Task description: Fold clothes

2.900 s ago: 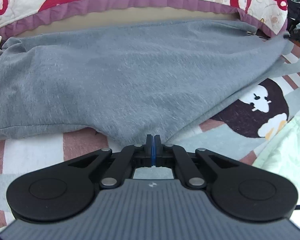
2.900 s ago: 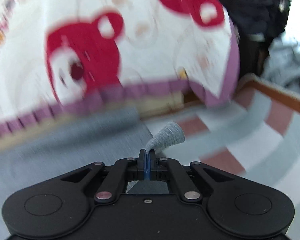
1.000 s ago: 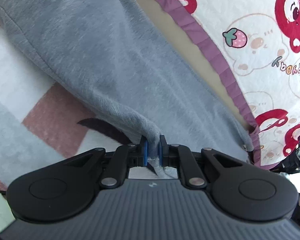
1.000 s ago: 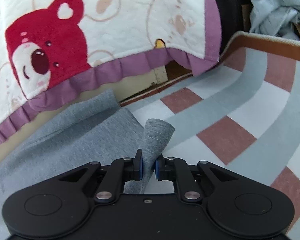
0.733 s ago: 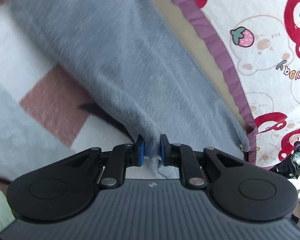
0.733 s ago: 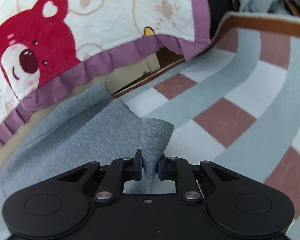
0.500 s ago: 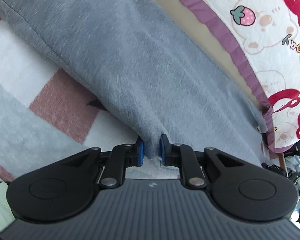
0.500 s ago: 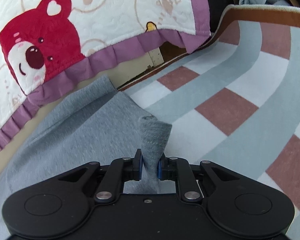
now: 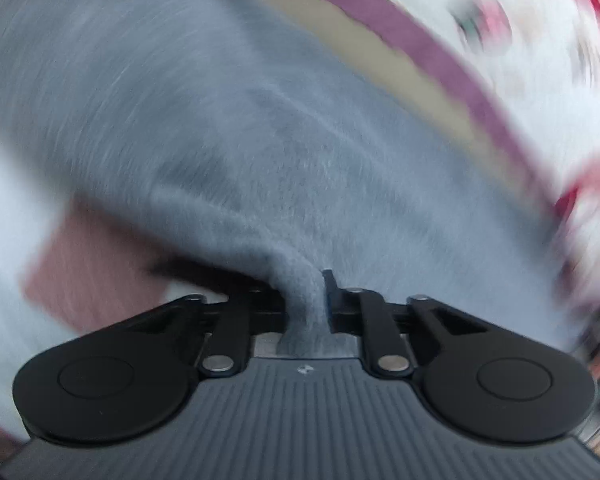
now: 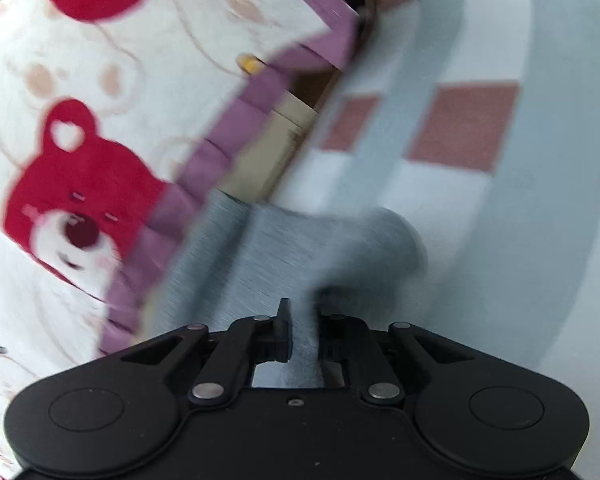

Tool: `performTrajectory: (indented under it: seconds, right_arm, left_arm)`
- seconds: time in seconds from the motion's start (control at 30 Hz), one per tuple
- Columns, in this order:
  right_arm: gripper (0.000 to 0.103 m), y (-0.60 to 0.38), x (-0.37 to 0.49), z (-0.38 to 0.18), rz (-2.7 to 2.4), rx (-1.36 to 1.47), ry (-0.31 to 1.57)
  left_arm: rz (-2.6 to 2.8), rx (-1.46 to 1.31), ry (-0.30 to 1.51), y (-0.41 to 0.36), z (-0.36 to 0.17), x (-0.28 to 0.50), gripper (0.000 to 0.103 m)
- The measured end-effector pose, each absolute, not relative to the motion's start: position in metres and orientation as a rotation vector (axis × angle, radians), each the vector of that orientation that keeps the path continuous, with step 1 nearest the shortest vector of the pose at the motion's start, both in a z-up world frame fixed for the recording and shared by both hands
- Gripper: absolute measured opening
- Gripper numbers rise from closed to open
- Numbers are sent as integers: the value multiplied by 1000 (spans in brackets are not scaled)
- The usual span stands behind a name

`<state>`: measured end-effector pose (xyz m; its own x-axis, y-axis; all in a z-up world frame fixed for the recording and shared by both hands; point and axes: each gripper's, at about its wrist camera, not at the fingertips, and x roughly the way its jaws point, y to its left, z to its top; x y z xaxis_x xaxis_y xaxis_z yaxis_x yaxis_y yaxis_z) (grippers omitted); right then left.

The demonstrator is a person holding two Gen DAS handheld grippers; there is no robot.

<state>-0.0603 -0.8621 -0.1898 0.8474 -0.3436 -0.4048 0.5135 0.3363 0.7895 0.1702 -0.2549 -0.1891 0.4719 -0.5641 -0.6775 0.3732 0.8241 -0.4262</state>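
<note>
A grey garment [image 9: 260, 140] lies spread on the rug along the foot of a bed. My left gripper [image 9: 306, 300] has a bunched fold of its near edge between its fingers, and the jaws are closing on it. In the right wrist view the same grey garment [image 10: 284, 248] runs up from my right gripper [image 10: 303, 328]. Those jaws are also closing, with cloth between the pads. The garment's rolled end [image 10: 392, 240] flops over to the right just beyond the fingertips. Both views are blurred by motion.
A white quilt with red bears [image 10: 80, 160] and a purple frill [image 9: 420, 52] hangs over the tan bed base [image 9: 360, 40] behind the garment. A checked rug of pink, white and grey-blue [image 10: 460, 132] covers the floor; a pink square of it [image 9: 92, 264] shows at the left.
Both views have rolled and gone blurry. In the right view the quilt now fills the left side, and the cloth end that stood up between the fingers has bent over to the right.
</note>
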Motion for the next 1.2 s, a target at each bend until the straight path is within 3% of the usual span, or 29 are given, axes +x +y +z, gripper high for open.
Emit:
performTrajectory:
  seconds: [0.17,0.3,0.43,0.6,0.7,0.83,1.0,1.07,1.13,1.2]
  right_arm:
    - [6,-835,-114,-121,-511,932,37]
    - [5,-825,-156,-137,-595,931,171]
    - [6,-814,-160,-162,-681,823,396]
    - [7,-816,-183,-183,-640,1079,214]
    - [13,-821,-175,-186,-663,1044,272]
    - [15,-812,-176,-196,-664,1157,298]
    - [35,-793,-174,-209,-688,1128,346]
    - [35,-791,-171,-211,-691,1102,339]
    - [36,-794,-166,-213,-695,1095,318]
    - [33,-802,-156,-216,-697,1107,281]
  left_arm:
    - [-656,-237,671,-203,-115,146,9]
    - [-679,-422,795,-169,-139,134,9]
    - [-622,-281,931,-187,-189,121,9]
    - [-605,-276,952,-187,-205,121,9]
    - [-615,-263,959,-189,-206,125,11]
    - [-572,-296,1027,-195,-219,139,16]
    - [-551,-359,1045,-197,-225,150,39]
    - [-535,-438,1053,-193,-227,155,47]
    - [-519,-493,1046,-191,-230,159,46]
    - [-506,-461,1027,-196,-228,162,24]
